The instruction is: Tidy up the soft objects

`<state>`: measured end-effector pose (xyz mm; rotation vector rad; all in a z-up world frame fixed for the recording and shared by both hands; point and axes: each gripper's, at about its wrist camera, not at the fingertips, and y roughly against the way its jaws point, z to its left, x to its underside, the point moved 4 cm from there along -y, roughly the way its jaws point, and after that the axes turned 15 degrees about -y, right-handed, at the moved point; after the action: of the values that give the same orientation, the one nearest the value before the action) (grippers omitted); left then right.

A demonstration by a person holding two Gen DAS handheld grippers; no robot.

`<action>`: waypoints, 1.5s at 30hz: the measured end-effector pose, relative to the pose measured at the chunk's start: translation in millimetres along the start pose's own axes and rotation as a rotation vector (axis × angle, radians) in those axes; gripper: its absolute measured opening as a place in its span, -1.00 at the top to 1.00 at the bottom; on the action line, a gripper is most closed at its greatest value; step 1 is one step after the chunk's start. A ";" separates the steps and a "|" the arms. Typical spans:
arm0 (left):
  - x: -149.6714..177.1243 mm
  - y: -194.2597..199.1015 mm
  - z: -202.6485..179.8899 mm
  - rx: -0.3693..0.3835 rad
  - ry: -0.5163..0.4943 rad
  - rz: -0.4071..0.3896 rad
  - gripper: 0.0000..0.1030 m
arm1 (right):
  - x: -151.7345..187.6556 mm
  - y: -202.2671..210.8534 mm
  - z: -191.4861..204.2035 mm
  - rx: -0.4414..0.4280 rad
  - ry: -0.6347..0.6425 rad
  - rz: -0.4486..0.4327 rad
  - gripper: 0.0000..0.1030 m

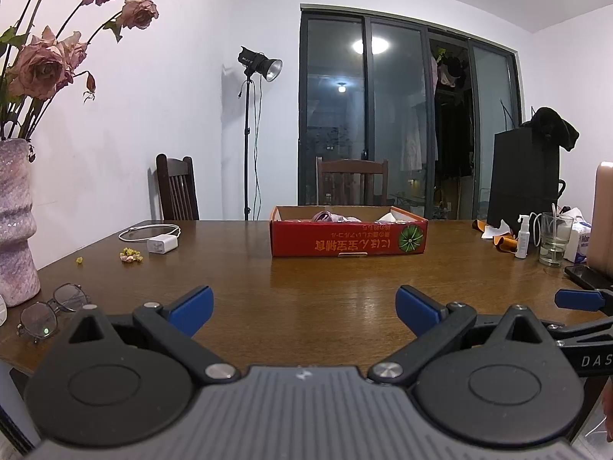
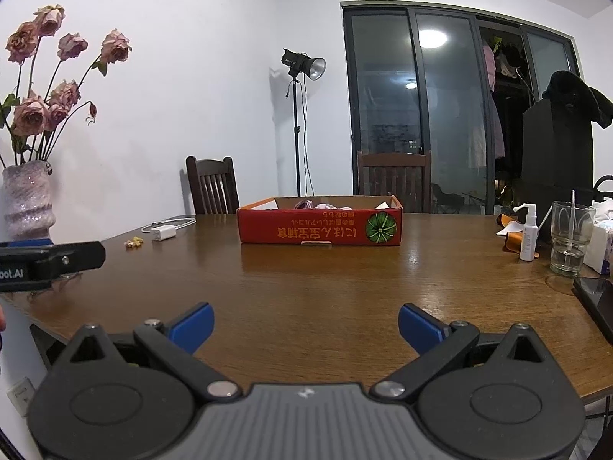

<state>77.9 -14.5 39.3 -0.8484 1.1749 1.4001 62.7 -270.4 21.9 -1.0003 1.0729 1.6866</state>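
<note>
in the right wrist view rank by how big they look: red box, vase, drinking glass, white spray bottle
1. red box
2. vase, though it is cut off at the left edge
3. drinking glass
4. white spray bottle

The glass and bottle stand at a similar height; the glass is wider.

Even, cool indoor light fills the room, and a round ceiling lamp shows as a bright reflection in the dark glass doors (image 1: 406,115) far ahead. The table (image 1: 306,287) carries soft glare ahead of the fingers. A studio light (image 2: 302,65) throws a faint shadow on the wall. Fisheye bending curves the edges, corners go black, and the nearest gripper parts look slightly soft.
</note>
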 end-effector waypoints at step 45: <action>-2.0 8.3 -4.1 -0.028 -0.002 -0.039 -1.00 | -2.7 2.4 -2.6 0.007 0.005 -0.023 -1.00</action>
<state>69.6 -18.5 41.9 -0.8846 1.1334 1.3878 61.6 -274.1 24.2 -1.0091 1.0659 1.6621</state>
